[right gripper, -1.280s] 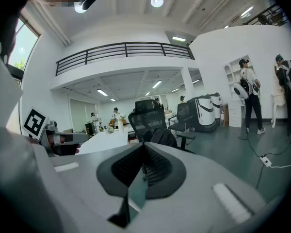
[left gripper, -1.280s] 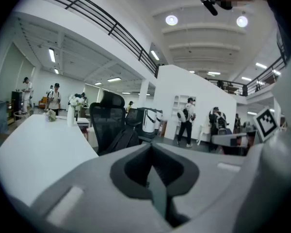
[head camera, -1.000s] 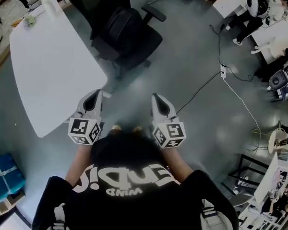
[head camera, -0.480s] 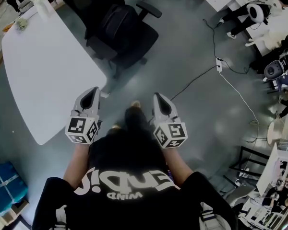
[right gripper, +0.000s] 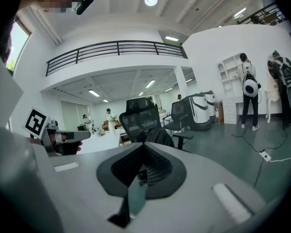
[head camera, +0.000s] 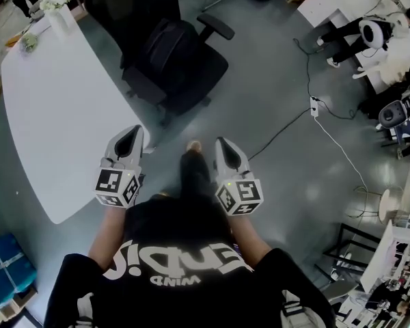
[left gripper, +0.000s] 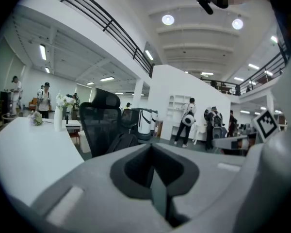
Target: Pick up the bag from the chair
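The black bag (head camera: 169,46) rests on the chair (head camera: 206,70) seat against the backrest, far ahead and well apart from both tools. The left gripper (head camera: 131,134) and right gripper (head camera: 223,143) both have jaws pressed together, empty. The bag lies roughly between their lines, neither clearly nearer.

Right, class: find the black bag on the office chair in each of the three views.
Head view: bag top centre, on the black chair.
Left gripper view: bag left of centre.
Right gripper view: bag near centre.
Shared landmark: the chair under it.
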`<state>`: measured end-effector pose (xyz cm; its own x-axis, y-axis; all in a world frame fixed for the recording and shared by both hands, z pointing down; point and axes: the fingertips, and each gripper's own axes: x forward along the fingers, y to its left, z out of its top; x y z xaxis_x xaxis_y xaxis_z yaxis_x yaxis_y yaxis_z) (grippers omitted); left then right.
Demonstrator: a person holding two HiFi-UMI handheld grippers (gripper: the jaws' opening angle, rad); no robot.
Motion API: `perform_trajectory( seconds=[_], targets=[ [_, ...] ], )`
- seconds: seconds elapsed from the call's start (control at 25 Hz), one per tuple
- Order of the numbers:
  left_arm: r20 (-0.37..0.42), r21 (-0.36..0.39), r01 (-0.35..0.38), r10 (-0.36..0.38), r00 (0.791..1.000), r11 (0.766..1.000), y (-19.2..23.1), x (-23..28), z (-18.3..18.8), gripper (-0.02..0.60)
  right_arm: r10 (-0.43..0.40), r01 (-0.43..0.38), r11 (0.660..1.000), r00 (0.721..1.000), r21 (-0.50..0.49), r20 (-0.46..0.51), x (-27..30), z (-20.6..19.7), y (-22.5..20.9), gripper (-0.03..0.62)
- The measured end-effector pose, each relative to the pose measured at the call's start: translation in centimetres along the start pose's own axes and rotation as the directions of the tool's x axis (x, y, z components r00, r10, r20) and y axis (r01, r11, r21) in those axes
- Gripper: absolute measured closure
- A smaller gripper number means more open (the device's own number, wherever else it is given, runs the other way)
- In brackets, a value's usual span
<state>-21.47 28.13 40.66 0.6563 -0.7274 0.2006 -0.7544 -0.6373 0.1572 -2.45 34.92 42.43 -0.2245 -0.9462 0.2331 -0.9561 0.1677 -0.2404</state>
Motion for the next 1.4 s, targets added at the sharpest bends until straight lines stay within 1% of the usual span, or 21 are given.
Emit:
perform_trajectory(
  seconds=[0.2,0.4,0.8,0.92,1.12,1.28,1.4],
  targets=[
    [0.002,-0.001,-0.010,0.010,1.000,1.000,1.5,6.7,2.2,0.578,0.012,-0.012,1.000,1.000,0.014,0.001,5.5,2.8,-4.2,0.594],
    [-0.001,-0.014,-0.024,0.024,1.000,1.000,3.3,13.2,4.4,0.578,0.029,-0.029,1.000,0.999,0.003,-0.017,11.0,5.8,-7.9,0.593],
    [0.010,-0.012,-0.103,0.103,0.995,0.995,6.2,25.3,9.6,0.578,0.083,-0.083,0.997,0.996,-0.002,-0.028,20.5,12.0,-16.2,0.593],
    [0.020,0.003,-0.129,0.129,0.991,0.992,6.9,28.7,10.7,0.578,0.106,-0.106,0.994,0.994,0.005,-0.025,23.3,13.4,-18.6,0.593],
    [0.027,0.022,-0.173,0.172,0.985,0.985,7.6,32.7,11.7,0.578,0.150,-0.149,0.989,0.987,0.006,-0.050,26.8,14.4,-21.8,0.594],
    [0.008,0.029,-0.185,0.184,0.983,0.982,9.2,34.3,12.1,0.578,0.165,-0.165,0.986,0.984,0.015,-0.062,29.3,15.0,-22.4,0.594],
    [-0.006,0.029,-0.181,0.181,0.983,0.983,10.4,35.3,12.2,0.578,0.161,-0.160,0.987,0.985,0.021,-0.058,30.8,15.4,-22.5,0.594]
  ],
)
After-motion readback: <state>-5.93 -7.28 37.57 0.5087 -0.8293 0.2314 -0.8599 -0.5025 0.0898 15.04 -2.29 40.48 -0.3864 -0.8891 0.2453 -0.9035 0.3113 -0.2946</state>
